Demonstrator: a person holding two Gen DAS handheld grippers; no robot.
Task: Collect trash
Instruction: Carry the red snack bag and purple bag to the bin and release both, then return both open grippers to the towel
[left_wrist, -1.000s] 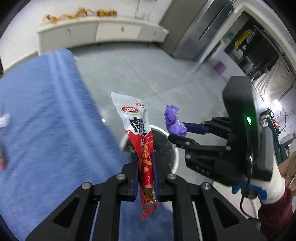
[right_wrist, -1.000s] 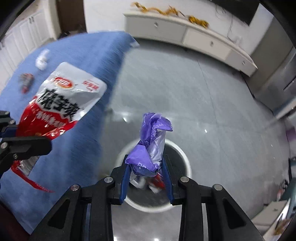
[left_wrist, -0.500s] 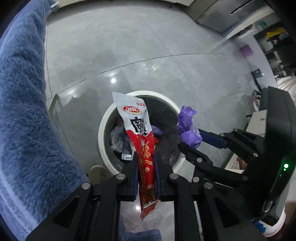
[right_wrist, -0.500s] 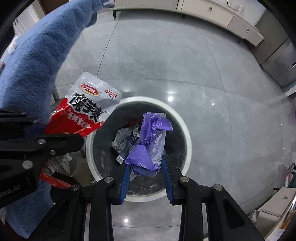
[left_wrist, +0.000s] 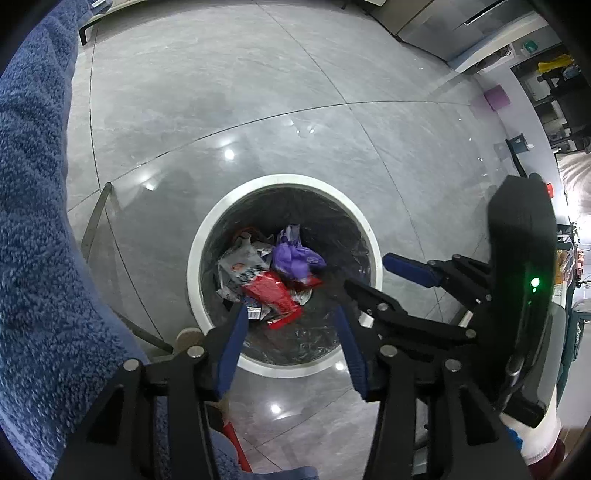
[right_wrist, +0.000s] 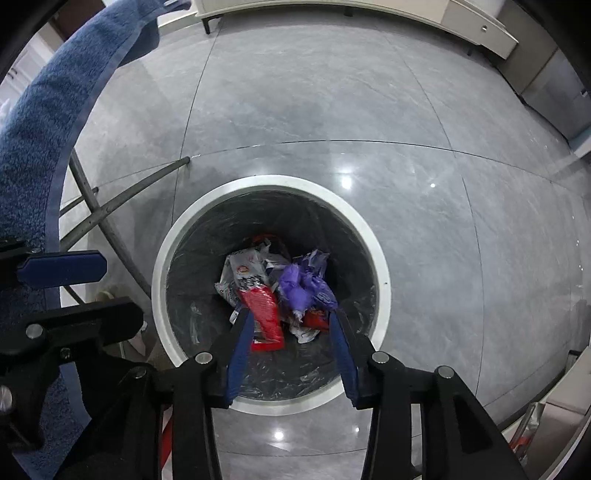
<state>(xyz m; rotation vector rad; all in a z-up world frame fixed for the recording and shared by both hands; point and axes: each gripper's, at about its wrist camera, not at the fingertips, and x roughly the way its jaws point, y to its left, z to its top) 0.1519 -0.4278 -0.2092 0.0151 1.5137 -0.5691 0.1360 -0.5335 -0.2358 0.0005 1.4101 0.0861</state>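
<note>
A grey tiled floor (left_wrist: 229, 92) fills most of both views, glossy enough to mirror the ceiling lights. A blue towel (left_wrist: 33, 229) hangs over the tabletop edge on our left, with thin metal legs (right_wrist: 110, 206) beneath it. Below us stands the bin (right_wrist: 382, 280), white-rimmed and lined with a dark bag.

Inside the bin lies the trash: a red packet (right_wrist: 264, 314) on top of a white wrapper (right_wrist: 240, 271), with a crumpled purple bag (right_wrist: 304, 286) just beside them. All of it is thin film and foil. We judge it nearly weightless, soft, crackly and somewhat slippery, not fragile at all. Pieces like these take a pinch best at a flat sealed end or a bunched fold, where the pads bite on doubled material; a grip on a single loose flap would likely slide off.

We hold both pairs of tongs above the bin mouth. The left tongs (left_wrist: 291, 345) are spread wide with nothing between the blue pads (left_wrist: 231, 347). The right tongs (right_wrist: 291, 354) are likewise parted and empty. Seen from the left wrist, the right tongs hang to our right over the rim.
</note>
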